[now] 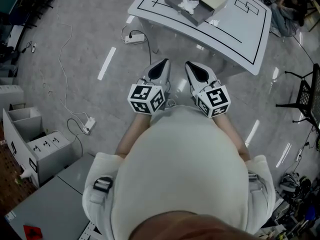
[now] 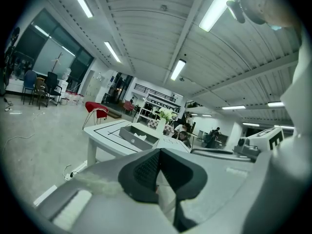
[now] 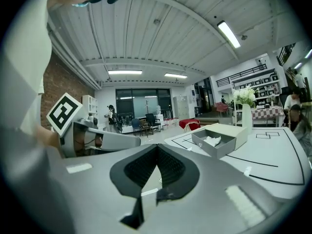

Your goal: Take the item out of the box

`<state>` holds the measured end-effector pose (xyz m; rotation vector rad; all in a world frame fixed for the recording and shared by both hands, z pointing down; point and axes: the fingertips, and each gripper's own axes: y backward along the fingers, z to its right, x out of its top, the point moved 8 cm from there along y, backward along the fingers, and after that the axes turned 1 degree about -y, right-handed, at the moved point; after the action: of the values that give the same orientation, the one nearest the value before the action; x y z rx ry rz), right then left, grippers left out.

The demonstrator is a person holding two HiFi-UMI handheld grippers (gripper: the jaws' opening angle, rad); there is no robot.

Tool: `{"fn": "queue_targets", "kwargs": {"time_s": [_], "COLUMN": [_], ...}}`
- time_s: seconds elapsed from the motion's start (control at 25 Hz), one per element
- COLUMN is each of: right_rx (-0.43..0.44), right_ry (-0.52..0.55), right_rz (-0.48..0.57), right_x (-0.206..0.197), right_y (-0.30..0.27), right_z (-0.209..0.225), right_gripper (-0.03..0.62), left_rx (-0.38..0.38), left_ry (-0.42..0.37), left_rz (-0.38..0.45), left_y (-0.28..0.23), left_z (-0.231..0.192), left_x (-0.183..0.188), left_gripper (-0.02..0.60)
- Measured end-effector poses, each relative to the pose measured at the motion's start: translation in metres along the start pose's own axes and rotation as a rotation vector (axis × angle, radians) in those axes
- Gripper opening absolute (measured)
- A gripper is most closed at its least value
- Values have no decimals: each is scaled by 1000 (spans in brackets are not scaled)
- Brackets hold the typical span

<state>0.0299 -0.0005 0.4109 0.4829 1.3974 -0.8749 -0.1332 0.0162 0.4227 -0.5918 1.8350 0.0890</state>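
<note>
Head view, nearest first: the left gripper (image 1: 161,66) and right gripper (image 1: 192,69) are held side by side before the person, each with its jaws closed together on nothing. Beneath them is a polished grey concrete floor (image 1: 75,44) with a white power strip (image 1: 134,37) and trailing cable. Beyond stands a white table marked with black lines (image 1: 240,29). On it sits an open shallow grey box (image 1: 172,1) holding a crumpled white item (image 1: 189,4), possibly paper or cloth, well apart from both grippers.

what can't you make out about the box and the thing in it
- white item: too small in the head view; the box wall partly hides it in both gripper views, so its kind is unclear.
- table far side: cut off by the head view's top edge.
</note>
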Motion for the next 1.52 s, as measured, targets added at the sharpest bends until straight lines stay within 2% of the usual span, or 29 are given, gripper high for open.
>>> {"fn": "queue_targets", "kwargs": {"time_s": [0.28,0.72,1.2,1.52], "right_rx": [-18,-40,-70,-75], "right_ry": [2,0,-24,-25], "right_rz": [-4,-12,-46,-40], "right_x": [3,5,-2,2], "right_y": [-27,-54,-54,-74], "right_z": [7,10,18,45], "right_gripper": [-5,-6,-6,-5], "left_rx": [-25,-23,-39,-34], "left_ry": [1,34,64,66], "left_rz": [-10,-13,-31,-35], "left_y": [-16,-24,-37,-62], "left_z": [-23,-50,-57,-68], "left_x": [8,14,13,19], "left_gripper": [0,0,0,0]}}
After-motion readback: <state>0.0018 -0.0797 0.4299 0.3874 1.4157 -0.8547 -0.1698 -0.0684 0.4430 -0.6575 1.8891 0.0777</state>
